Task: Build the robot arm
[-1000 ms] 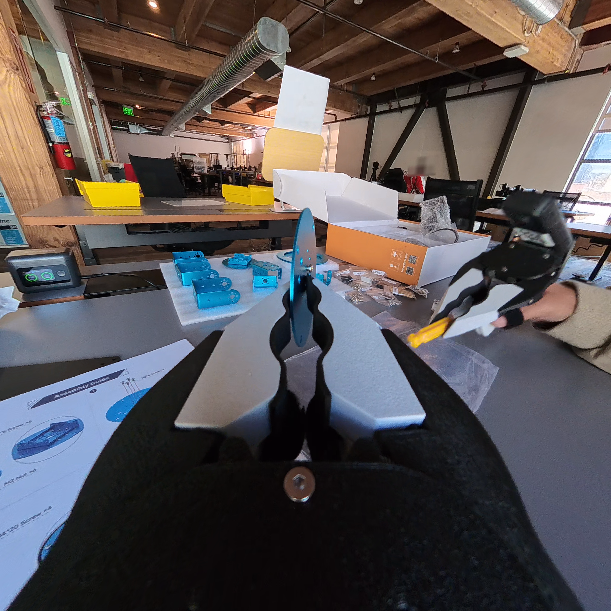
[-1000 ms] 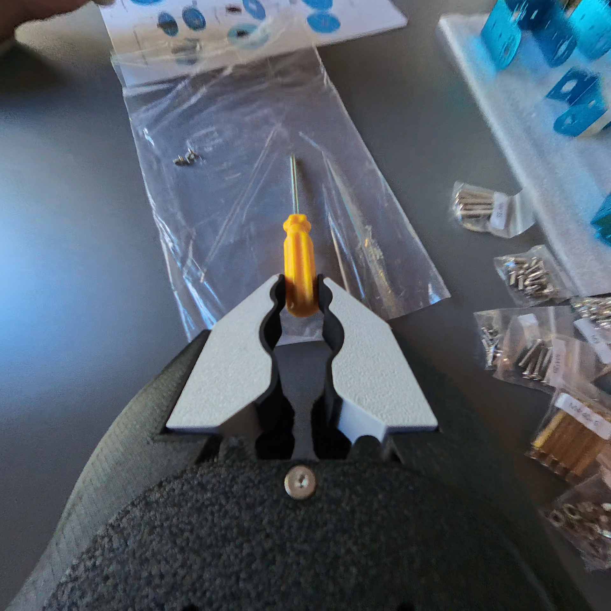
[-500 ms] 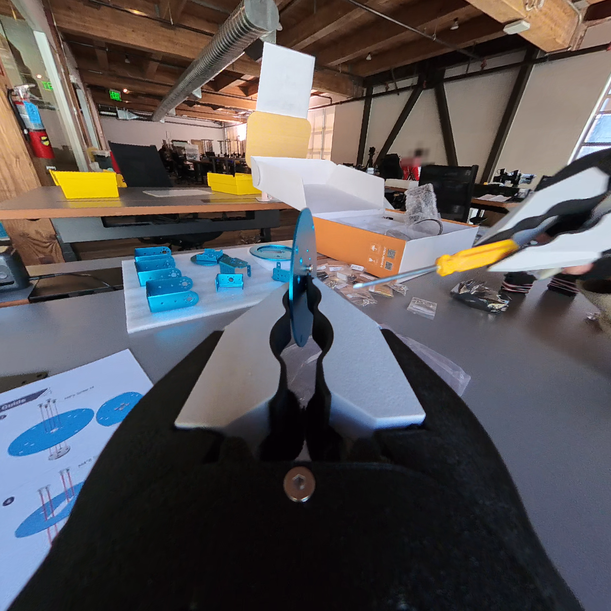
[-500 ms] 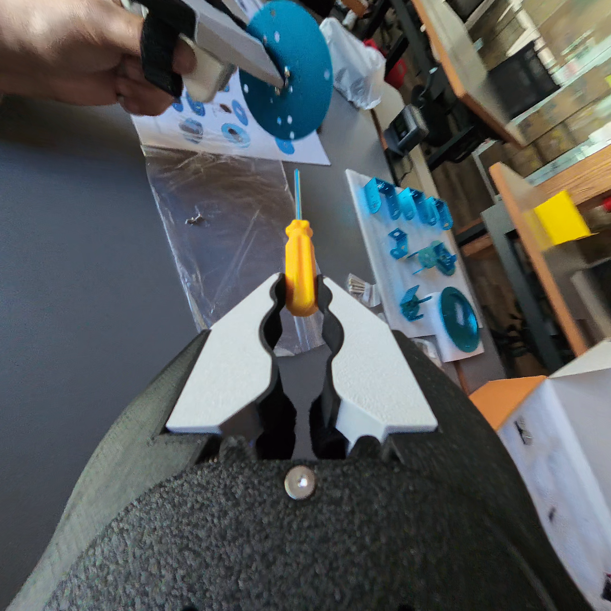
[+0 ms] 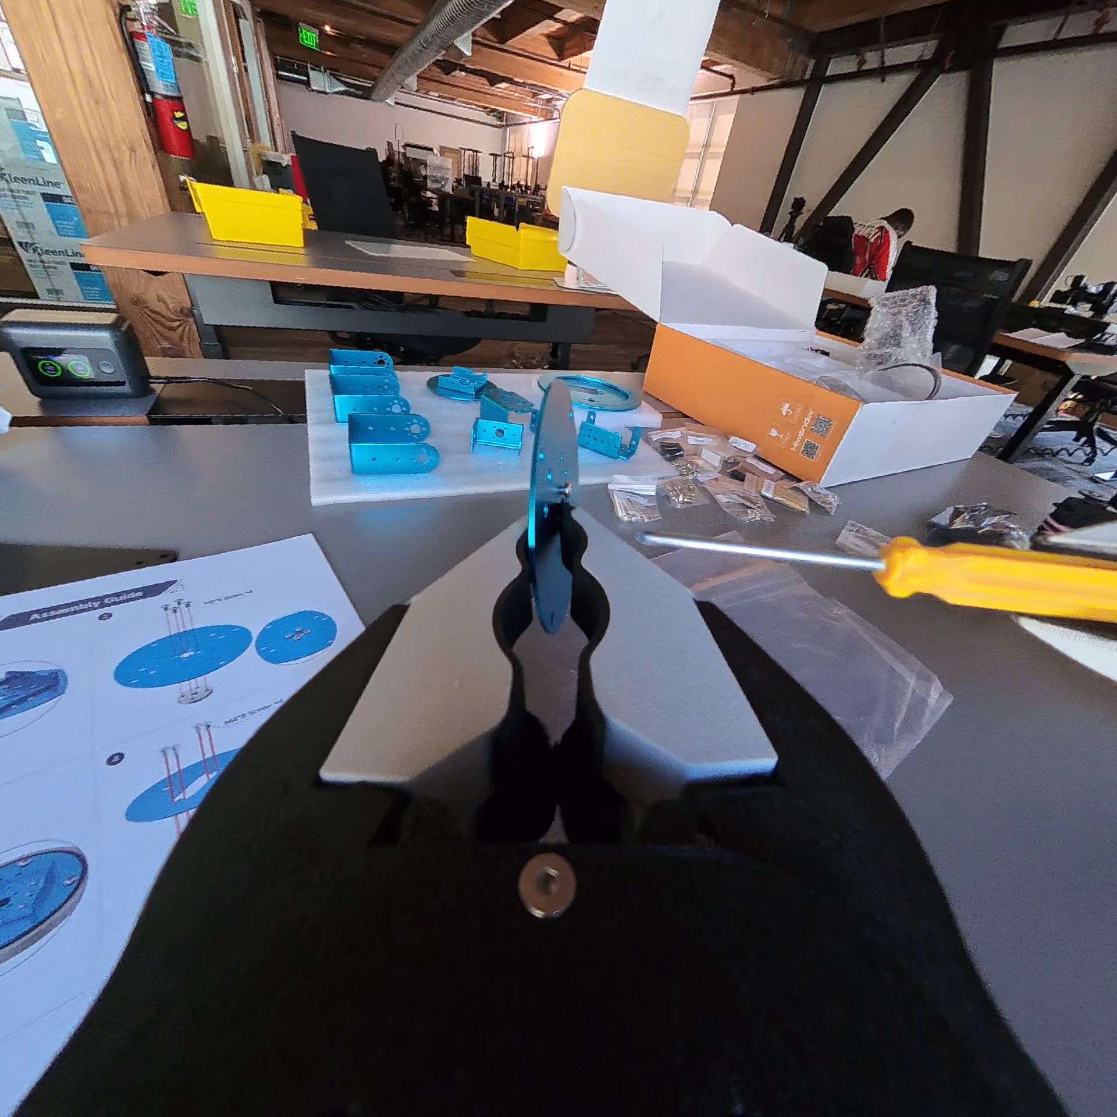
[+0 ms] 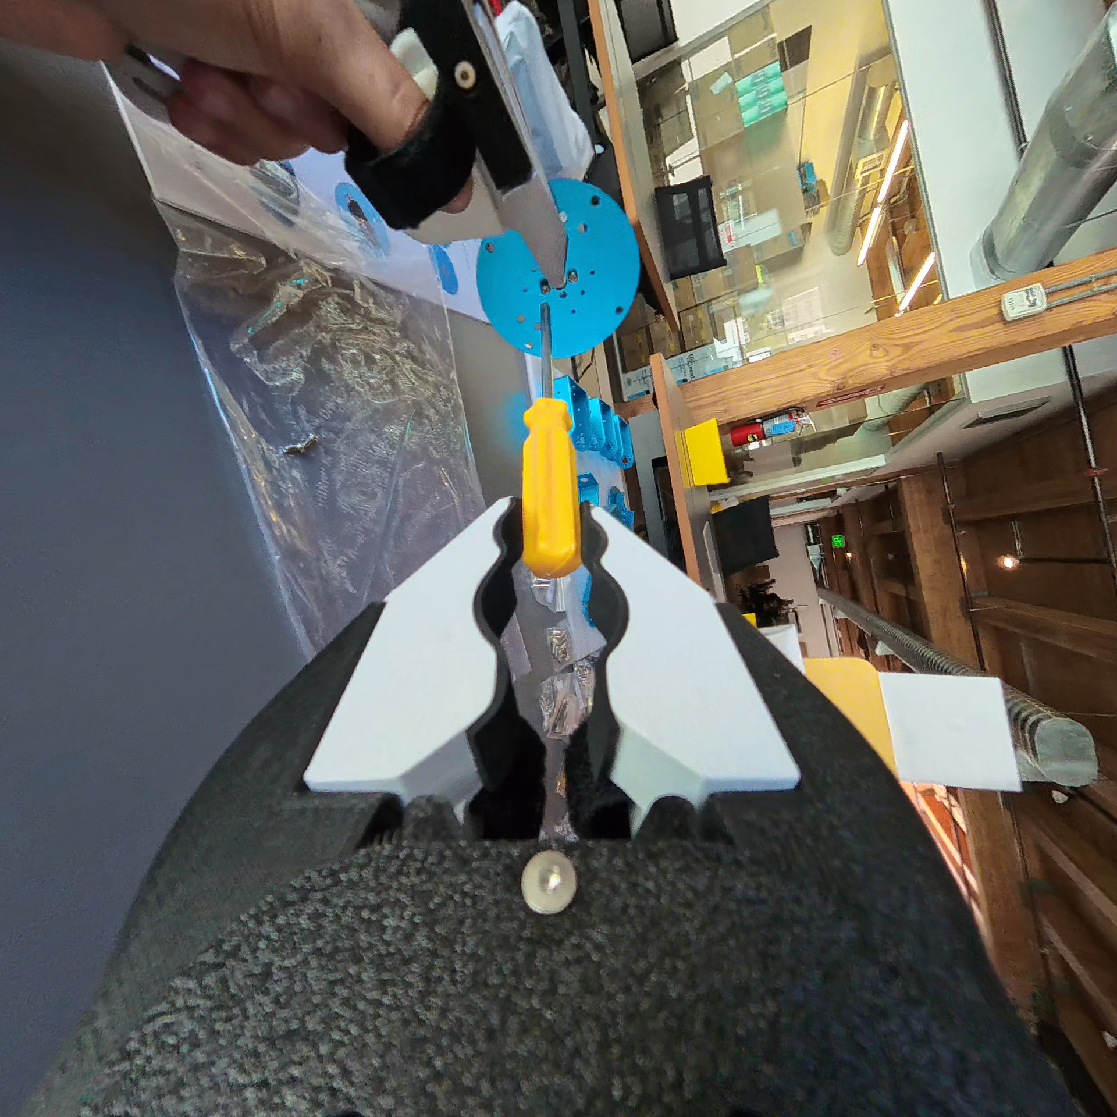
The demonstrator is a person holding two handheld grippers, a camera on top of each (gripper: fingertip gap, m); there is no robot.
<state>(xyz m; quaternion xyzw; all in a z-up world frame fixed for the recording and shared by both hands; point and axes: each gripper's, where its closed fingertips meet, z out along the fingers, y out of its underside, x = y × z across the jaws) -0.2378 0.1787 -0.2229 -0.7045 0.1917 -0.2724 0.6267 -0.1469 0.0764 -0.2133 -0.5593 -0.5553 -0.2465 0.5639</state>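
I am holding a blue round plate (image 5: 551, 501) edge-on in my left gripper (image 5: 553, 544), its fingers closed tight on the plate's lower rim at the centre of the left wrist view. My right gripper (image 6: 549, 526) is clamping the handle of a yellow screwdriver (image 6: 549, 483), fingers drawn in around it. In the right wrist view the shaft is pointing up the frame, its tip lying over the plate's face near the centre holes; whether it is touching I cannot tell. In the left wrist view the screwdriver is coming in from the right edge, its tip just beside the plate. A clear plastic bag (image 5: 810, 634) is lying on the grey table (image 5: 151, 483) at mid right, a printed sheet (image 5: 139, 665) at lower left, and blue brackets (image 5: 387, 423) are sitting on white foam (image 5: 447, 477) above centre.
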